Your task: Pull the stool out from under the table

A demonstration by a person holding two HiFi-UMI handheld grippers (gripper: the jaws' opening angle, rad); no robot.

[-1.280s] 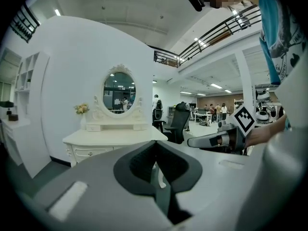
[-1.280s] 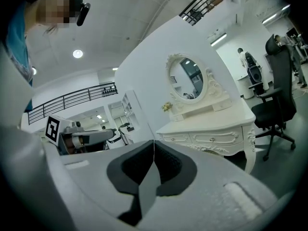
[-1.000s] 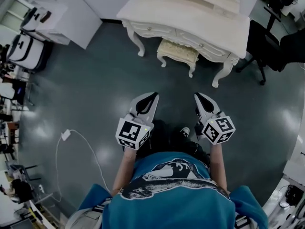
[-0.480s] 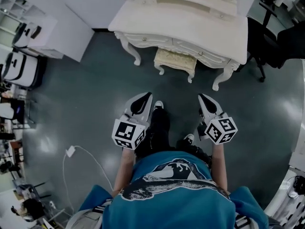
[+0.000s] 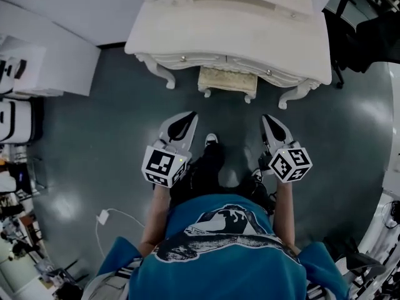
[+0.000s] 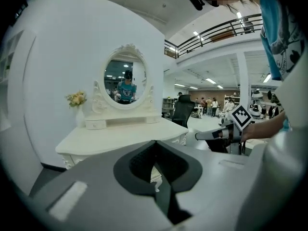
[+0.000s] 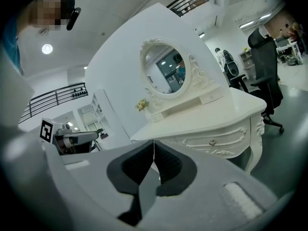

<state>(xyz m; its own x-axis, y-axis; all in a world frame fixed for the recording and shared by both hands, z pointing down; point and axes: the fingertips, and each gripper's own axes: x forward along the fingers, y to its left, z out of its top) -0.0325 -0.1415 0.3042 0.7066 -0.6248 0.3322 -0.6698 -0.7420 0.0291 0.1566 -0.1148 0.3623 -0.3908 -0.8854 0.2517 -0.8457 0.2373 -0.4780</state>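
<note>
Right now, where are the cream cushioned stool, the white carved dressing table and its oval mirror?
Cream cushioned stool (image 5: pixel 227 80): head view, seat cushion.
White carved dressing table (image 5: pixel 237 39): head view, bare tabletop.
Oval mirror (image 6: pixel 126 83): left gripper view, glass centre.

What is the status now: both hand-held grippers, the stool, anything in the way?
Left hand-held gripper shut, empty; right hand-held gripper shut, empty. Stool under table, not yet touched. Nothing seen in the way.
</note>
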